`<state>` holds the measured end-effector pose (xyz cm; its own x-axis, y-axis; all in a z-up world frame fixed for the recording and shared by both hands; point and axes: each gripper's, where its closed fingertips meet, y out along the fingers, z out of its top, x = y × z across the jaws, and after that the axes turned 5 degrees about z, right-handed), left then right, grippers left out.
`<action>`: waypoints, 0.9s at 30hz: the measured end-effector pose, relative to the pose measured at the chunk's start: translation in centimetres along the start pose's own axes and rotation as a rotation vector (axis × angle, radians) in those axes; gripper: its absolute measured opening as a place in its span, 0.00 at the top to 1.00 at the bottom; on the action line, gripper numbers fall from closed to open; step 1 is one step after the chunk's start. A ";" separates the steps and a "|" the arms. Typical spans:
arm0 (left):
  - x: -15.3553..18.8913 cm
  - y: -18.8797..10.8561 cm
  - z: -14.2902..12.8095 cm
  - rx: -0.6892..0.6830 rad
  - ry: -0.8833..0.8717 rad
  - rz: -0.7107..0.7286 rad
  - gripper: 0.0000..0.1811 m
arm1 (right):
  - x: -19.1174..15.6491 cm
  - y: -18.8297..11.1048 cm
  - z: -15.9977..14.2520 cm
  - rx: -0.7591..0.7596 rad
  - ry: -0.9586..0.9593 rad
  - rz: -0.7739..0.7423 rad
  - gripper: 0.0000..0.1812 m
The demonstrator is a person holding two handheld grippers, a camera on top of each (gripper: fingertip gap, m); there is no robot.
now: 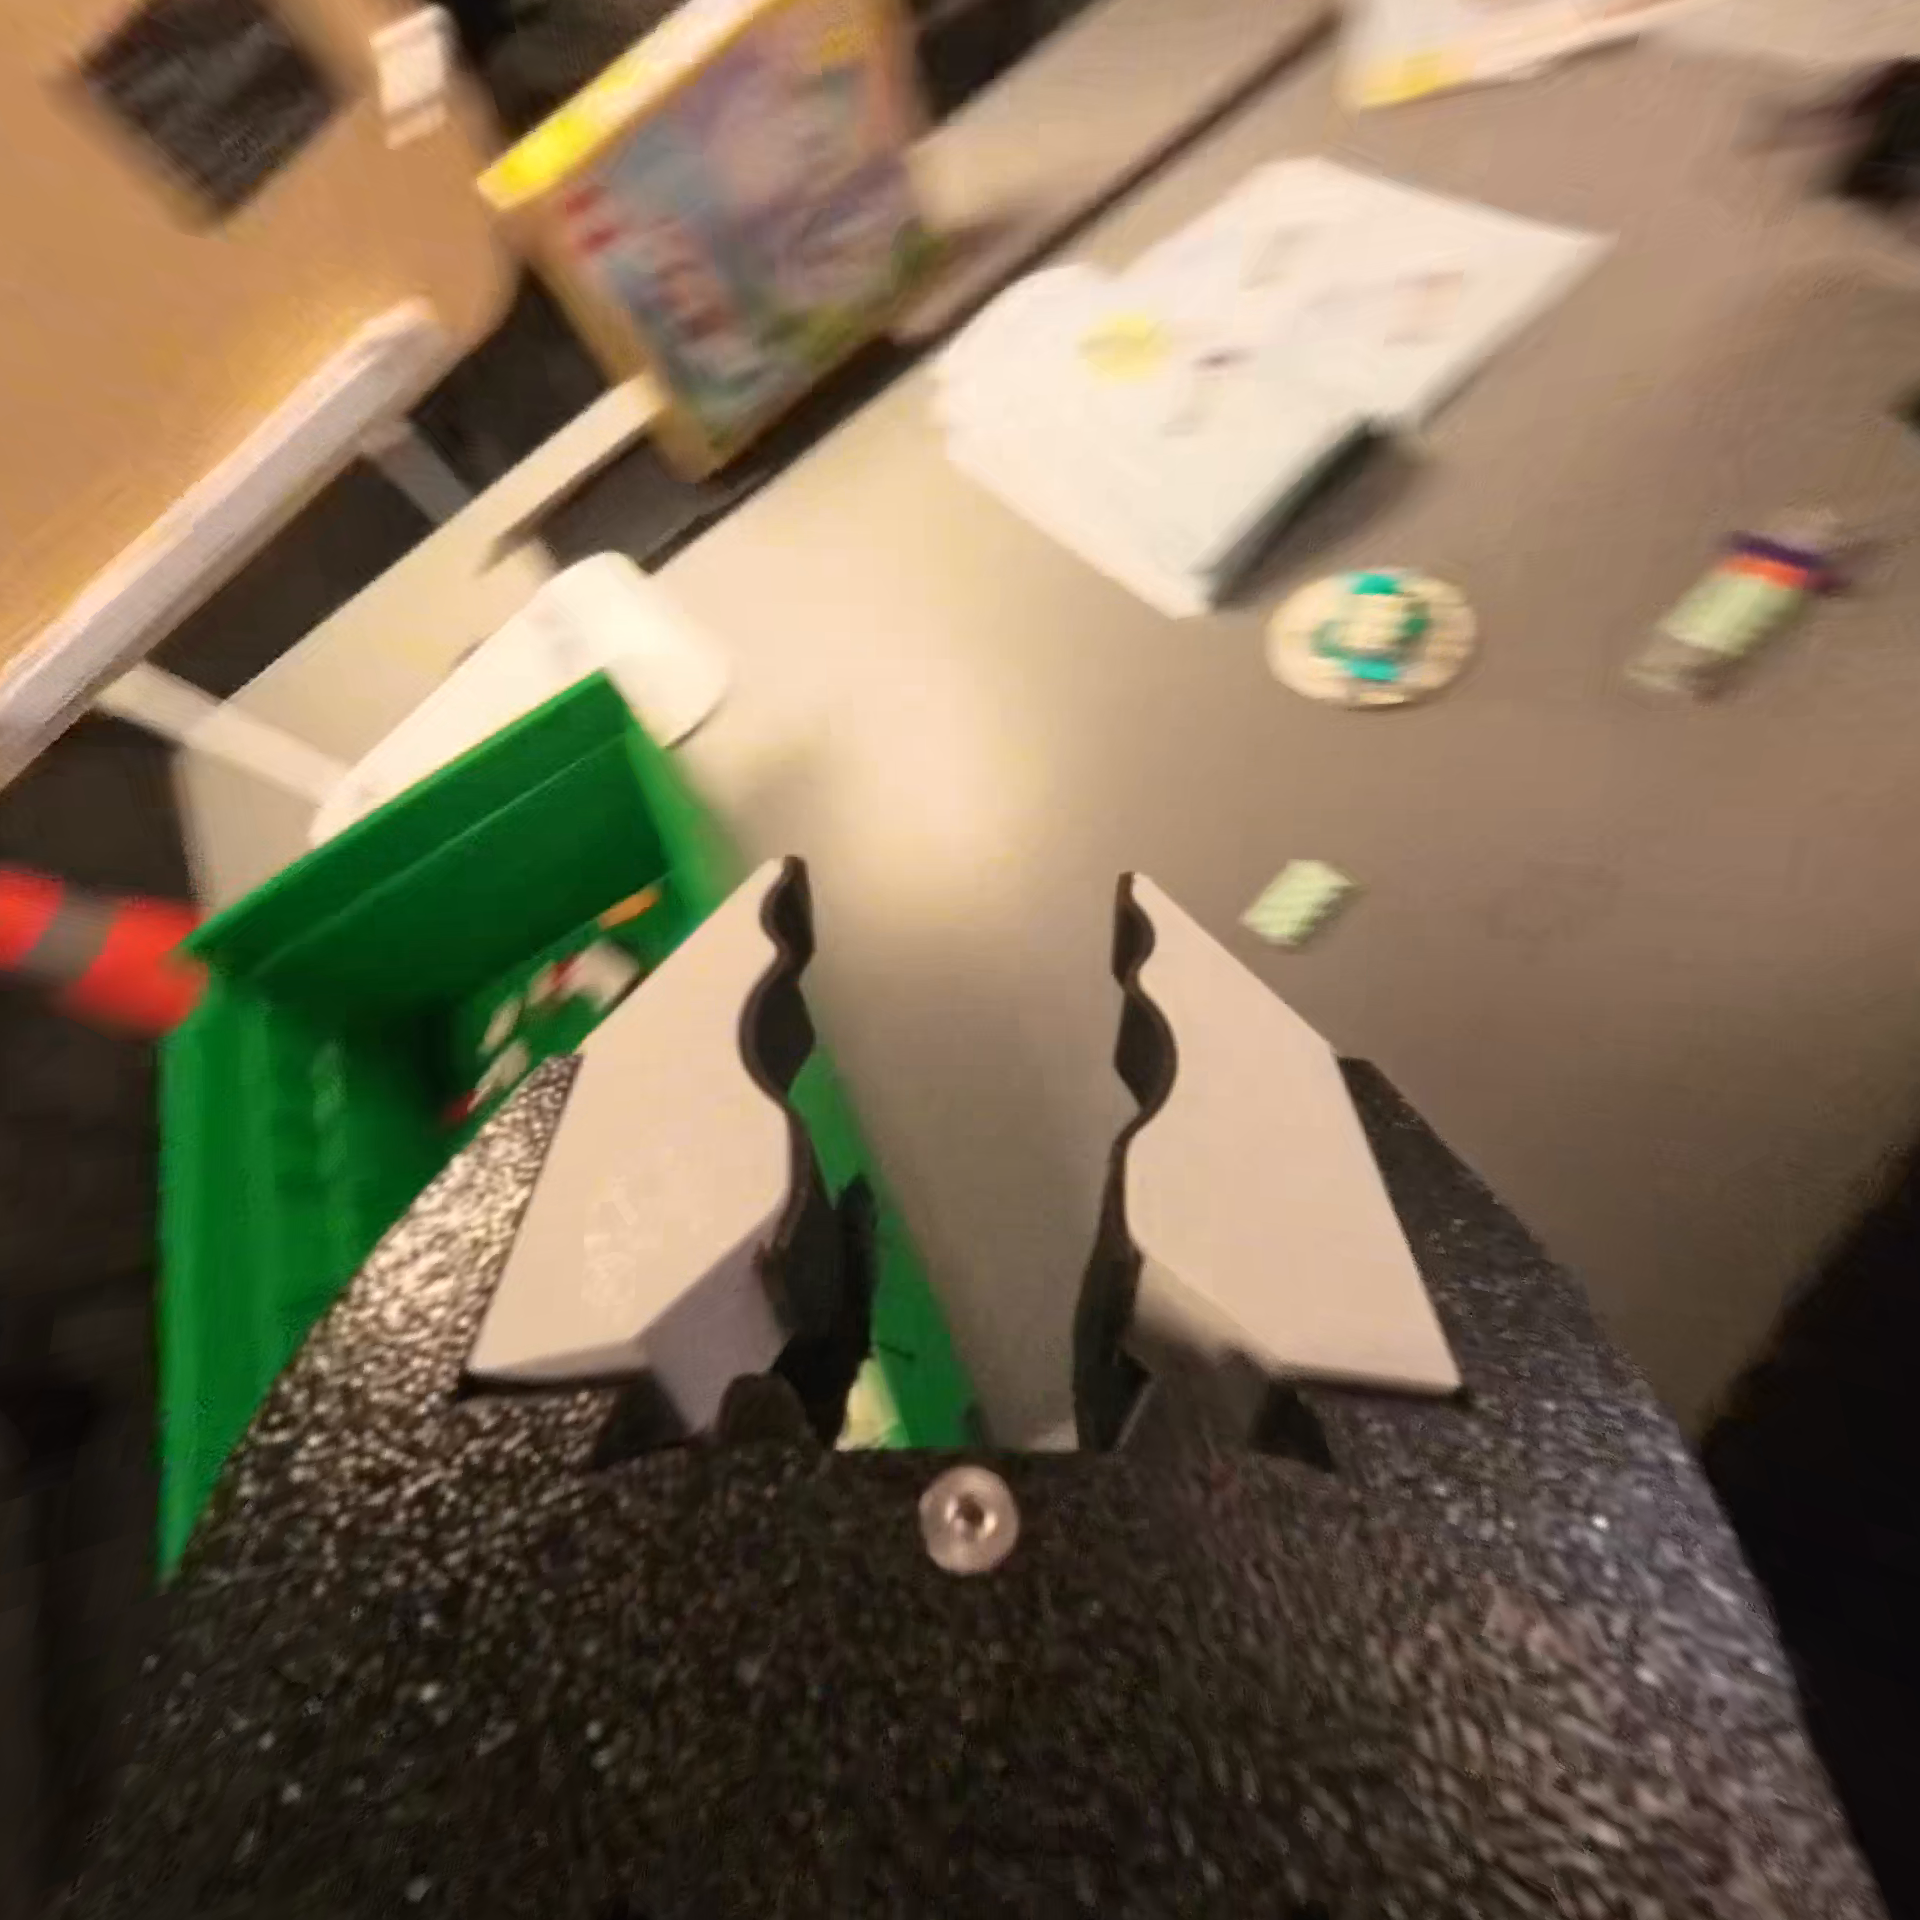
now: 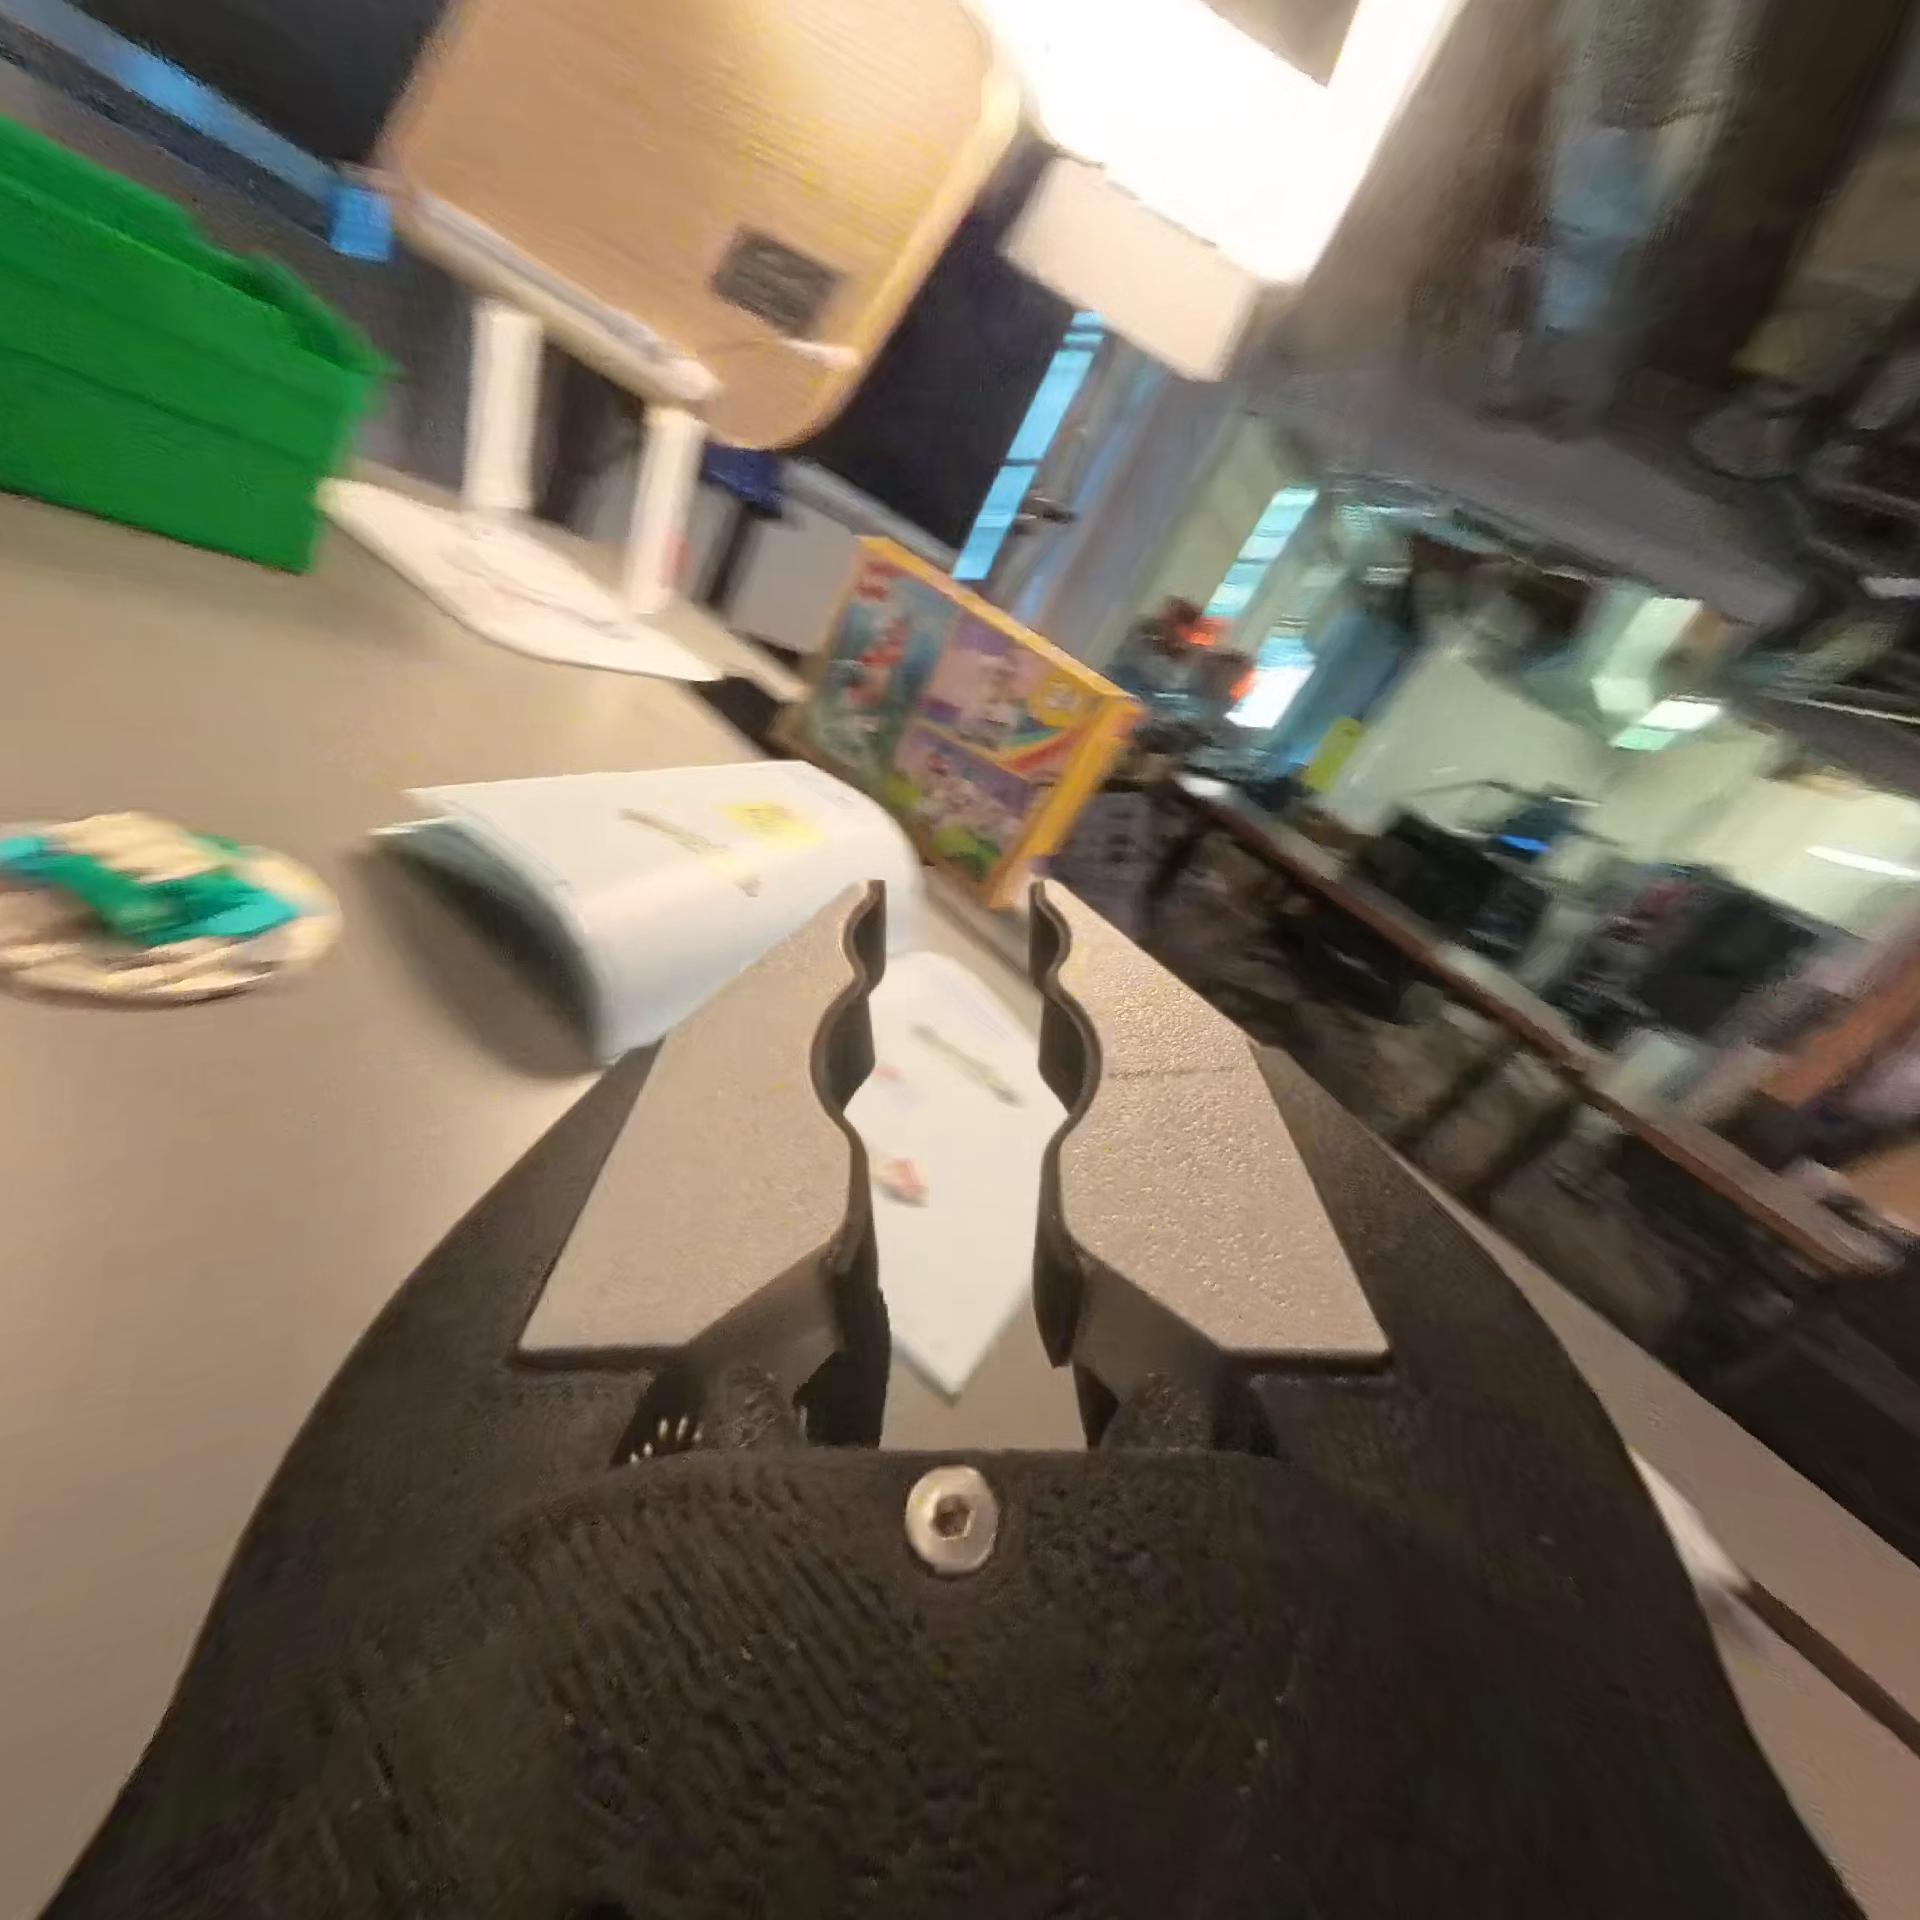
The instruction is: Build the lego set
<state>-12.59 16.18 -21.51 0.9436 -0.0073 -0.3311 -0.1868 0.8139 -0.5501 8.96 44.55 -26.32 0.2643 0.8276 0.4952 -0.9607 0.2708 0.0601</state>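
Observation:
Both views are motion-blurred. My left gripper point(image 1: 961, 883) is open and empty, above the grey table beside a green bin point(image 1: 436, 935) holding loose lego pieces. A round tan lego plate with teal pieces point(image 1: 1371, 639) lies farther off; a small pale green plate point(image 1: 1299, 904) and a green, orange and purple assembly point(image 1: 1735, 613) lie to the right. My right gripper point(image 2: 956, 894) is open and empty, low over the table, pointing at the open instruction booklet point(image 2: 707, 862). The round plate point(image 2: 156, 904) lies to its left, the green bin point(image 2: 156, 395) far left.
The colourful lego box stands at the table's back edge point(image 1: 727, 229) and shows behind the booklet in the right wrist view point(image 2: 966, 717). The booklet point(image 1: 1247, 364) lies open. A white bag point(image 1: 582, 665) lies behind the bin. A red object point(image 1: 94, 945) shows at far left. Between my right fingertips and the round plate point(image 2: 156, 904) there is roughly 15 cm. Look for it in the left wrist view point(image 1: 1401, 605) too.

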 end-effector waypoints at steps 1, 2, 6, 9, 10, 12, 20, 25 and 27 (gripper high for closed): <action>2.5 0.1 0.4 0.012 0.062 -0.079 0.73 | -1.8 -0.1 0.2 0.000 0.019 0.139 0.86; 4.3 0.5 0.3 0.004 0.112 -0.131 0.75 | -4.1 -0.6 0.3 -0.010 0.053 0.305 0.85; 10.1 3.6 -2.8 -0.085 0.197 -0.365 0.73 | -10.9 -4.8 -0.4 -0.148 0.248 0.826 0.81; 12.2 6.5 -5.8 -0.174 0.193 -0.454 0.72 | -13.3 -7.2 -1.1 -0.259 0.250 0.983 0.80; 12.4 7.3 -6.6 -0.196 0.200 -0.457 0.72 | -13.9 -7.7 -1.4 -0.287 0.234 1.010 0.80; 12.3 8.7 -7.6 -0.229 0.212 -0.455 0.71 | -14.7 -8.3 -1.9 -0.329 0.192 1.044 0.80; 13.3 10.3 -8.2 -0.198 0.192 -0.619 0.73 | -16.0 -9.1 -3.0 -0.410 0.135 1.112 0.85; 13.3 10.7 -7.8 -0.163 0.177 -0.665 0.76 | -16.0 -9.2 -3.1 -0.414 0.136 1.125 0.92; 13.2 10.8 -7.8 -0.163 0.182 -0.668 0.77 | -16.1 -9.2 -3.1 -0.416 0.137 1.126 0.92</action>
<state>-4.32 20.38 -37.79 0.8127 -0.5827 0.0017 0.3636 0.5049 -0.7829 13.86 30.28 -37.49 -0.6728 0.7398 -0.0072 -0.5644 -0.5195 -0.6416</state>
